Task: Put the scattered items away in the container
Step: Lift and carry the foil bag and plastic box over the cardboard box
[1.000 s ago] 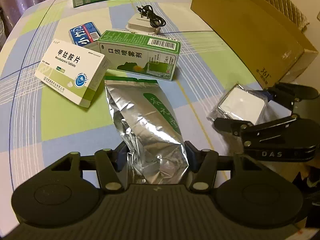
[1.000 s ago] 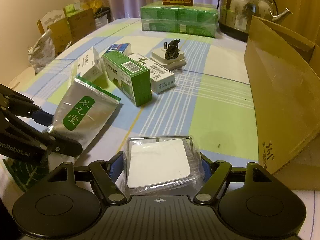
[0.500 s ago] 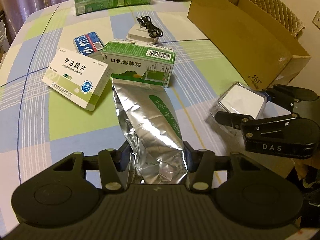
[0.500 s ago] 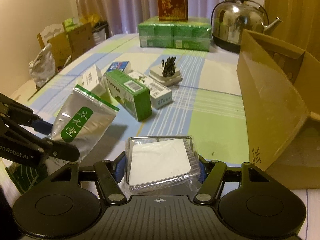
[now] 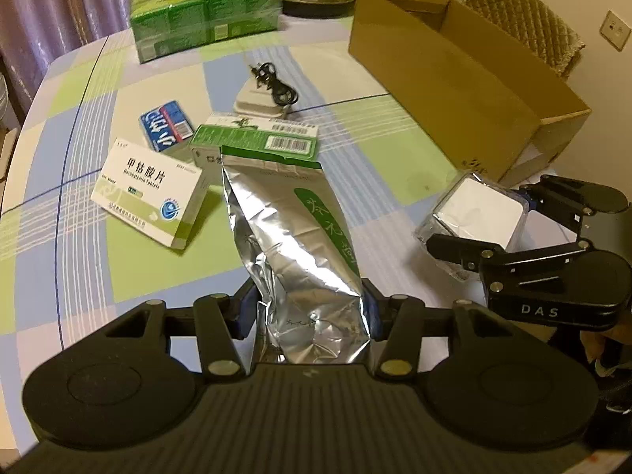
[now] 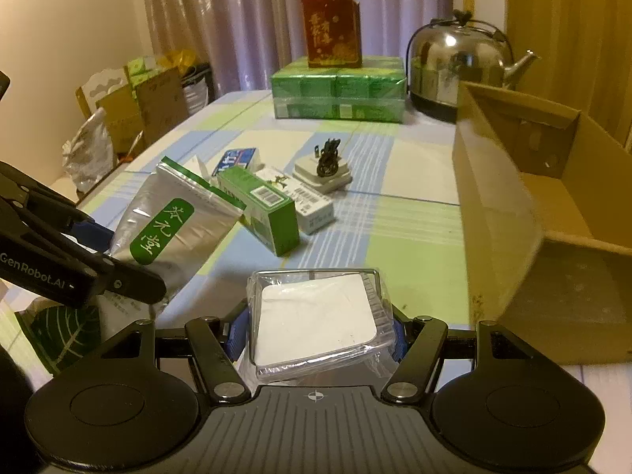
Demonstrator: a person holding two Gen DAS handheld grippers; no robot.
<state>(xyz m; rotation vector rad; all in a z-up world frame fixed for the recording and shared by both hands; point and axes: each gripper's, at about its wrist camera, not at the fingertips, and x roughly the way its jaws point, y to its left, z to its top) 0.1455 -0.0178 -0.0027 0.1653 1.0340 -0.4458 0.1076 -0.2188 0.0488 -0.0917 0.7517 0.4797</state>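
You are holding the silver bag tight in your left tool and the clear case tight in your right tool, both above the desk. Keep lifting them high over the cardboard box wall. The box's floor is partly hiding.

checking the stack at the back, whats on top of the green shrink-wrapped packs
A red box with gold print stands upright on the green shrink-wrapped packs. Nothing else shows on them. The box covers the patch beneath it, and its contents cannot be seen.
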